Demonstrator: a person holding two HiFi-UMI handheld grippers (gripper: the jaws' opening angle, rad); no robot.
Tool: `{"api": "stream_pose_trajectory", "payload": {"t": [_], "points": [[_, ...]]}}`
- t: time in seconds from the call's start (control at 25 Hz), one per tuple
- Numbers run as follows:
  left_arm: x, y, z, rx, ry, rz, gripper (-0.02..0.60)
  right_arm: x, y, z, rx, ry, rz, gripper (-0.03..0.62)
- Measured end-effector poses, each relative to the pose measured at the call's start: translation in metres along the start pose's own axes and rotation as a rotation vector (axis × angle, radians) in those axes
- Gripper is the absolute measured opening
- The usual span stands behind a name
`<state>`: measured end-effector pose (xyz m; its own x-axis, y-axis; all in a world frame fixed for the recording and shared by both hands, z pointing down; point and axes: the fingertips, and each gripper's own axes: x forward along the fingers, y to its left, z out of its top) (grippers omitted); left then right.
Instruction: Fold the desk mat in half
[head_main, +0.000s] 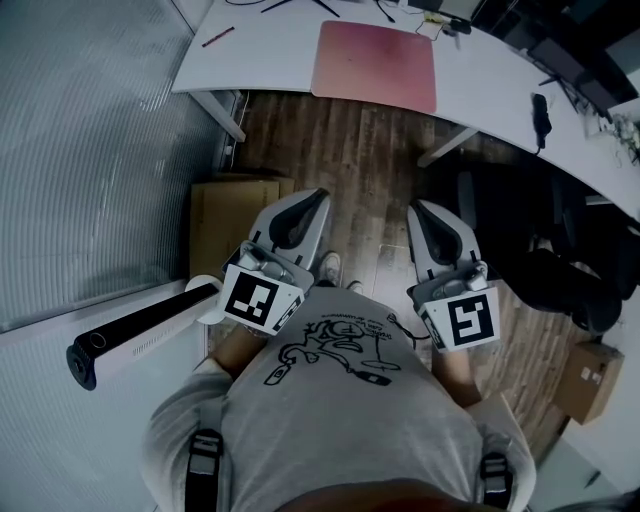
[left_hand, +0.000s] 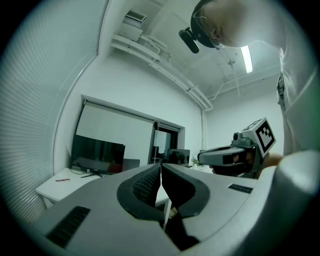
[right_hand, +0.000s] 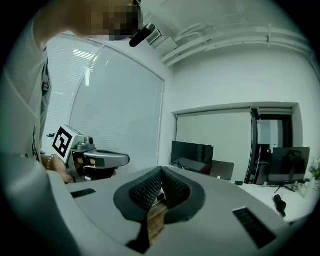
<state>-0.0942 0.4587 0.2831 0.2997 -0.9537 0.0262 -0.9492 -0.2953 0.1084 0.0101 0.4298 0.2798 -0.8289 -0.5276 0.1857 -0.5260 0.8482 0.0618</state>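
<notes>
Surface (head_main: 270, 50) at 12 o'clock carries the pink desk mat (head_main: 375, 62), flat and not yet folded. I hold the left gripper (head_main: 316, 198) and right gripper (head_main: 420, 210) low over the floor, well short of it, both pressed together on nothing, presumably before reaching. My shirt's print is unreadable.

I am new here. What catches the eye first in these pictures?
The pink desk mat lies flat and unfolded on the white desk, far ahead. Close to the person, the left gripper and right gripper hang over the wooden floor, both shut and empty.
</notes>
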Motion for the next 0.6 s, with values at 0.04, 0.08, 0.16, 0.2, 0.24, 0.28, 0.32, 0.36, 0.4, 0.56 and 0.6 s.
{"api": "stream_pose_trajectory", "payload": {"t": [0.04,0.08,0.16,0.2,0.24,0.28,0.32,0.36,0.4,0.56,0.6], "points": [[0.000,0.007,-0.001,-0.001,0.002,-0.003,0.026,0.006,0.002,0.001,0.000,-0.001,-0.003,0.006],[-0.001,0.014,-0.001,-0.001,0.003,-0.008,0.026,0.012,0.005,0.001,0.001,-0.002,-0.007,0.006],[-0.001,0.025,-0.001,-0.002,0.002,-0.016,0.026,0.022,0.010,0.000,0.008,-0.001,-0.009,0.006],[0.001,0.029,-0.001,-0.007,-0.002,-0.020,0.026,0.027,0.011,0.000,0.013,0.002,-0.008,0.006],[0.004,0.034,-0.001,-0.013,-0.002,-0.022,0.026,0.032,0.011,0.000,0.017,0.006,-0.005,0.006],[0.006,0.038,-0.002,-0.016,0.006,-0.023,0.026,0.037,0.011,0.000,0.019,0.010,-0.002,0.006],[0.007,0.041,-0.003,-0.016,0.014,-0.024,0.026,0.041,0.011,0.000,0.018,0.014,0.000,0.006],[0.008,0.045,-0.004,-0.015,0.019,-0.025,0.026,0.046,0.012,0.000,0.015,0.017,0.003,0.006],[0.008,0.049,-0.005,-0.015,0.020,-0.025,0.026,0.050,0.013,0.000,0.010,0.020,0.006,0.006],[0.013,0.061,-0.009,-0.019,0.020,-0.021,0.026,0.064,0.011,-0.003,-0.007,0.028,0.015,0.006],[0.016,0.063,-0.011,-0.021,0.022,-0.019,0.026,0.067,0.009,-0.004,-0.011,0.032,0.016,0.006]]}}
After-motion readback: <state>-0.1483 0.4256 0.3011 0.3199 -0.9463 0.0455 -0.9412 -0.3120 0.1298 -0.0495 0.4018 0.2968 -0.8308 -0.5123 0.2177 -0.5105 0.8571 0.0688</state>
